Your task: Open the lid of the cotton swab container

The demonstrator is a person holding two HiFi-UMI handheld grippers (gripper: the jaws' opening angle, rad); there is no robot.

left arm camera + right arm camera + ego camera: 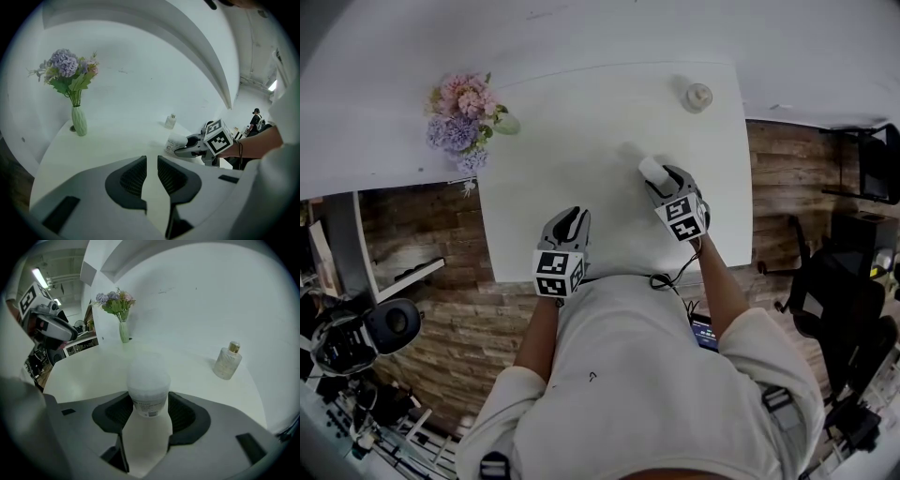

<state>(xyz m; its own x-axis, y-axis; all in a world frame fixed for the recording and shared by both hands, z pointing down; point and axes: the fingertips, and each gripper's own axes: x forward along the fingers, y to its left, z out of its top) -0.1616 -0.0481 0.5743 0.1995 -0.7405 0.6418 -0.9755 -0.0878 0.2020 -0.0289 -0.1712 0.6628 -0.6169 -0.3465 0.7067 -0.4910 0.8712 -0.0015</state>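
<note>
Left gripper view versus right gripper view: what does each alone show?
Left gripper view only: the left gripper's narrow, empty gap and the right gripper from outside. Right gripper view only: the left gripper from outside. Both: the white cylindrical cotton swab container between the right gripper's jaws, pale ribbed vase of purple flowers, small glass bottle, white table.

- A white bench fills the middle of the head view.
- Pink and purple flowers stand in a pale ribbed vase at the bench's upper-left corner.
- A small clear bottle with a pale cap stands near the upper-right corner.
- Wood-plank floor shows on both sides.
- A black chair stands at the right edge.
</note>
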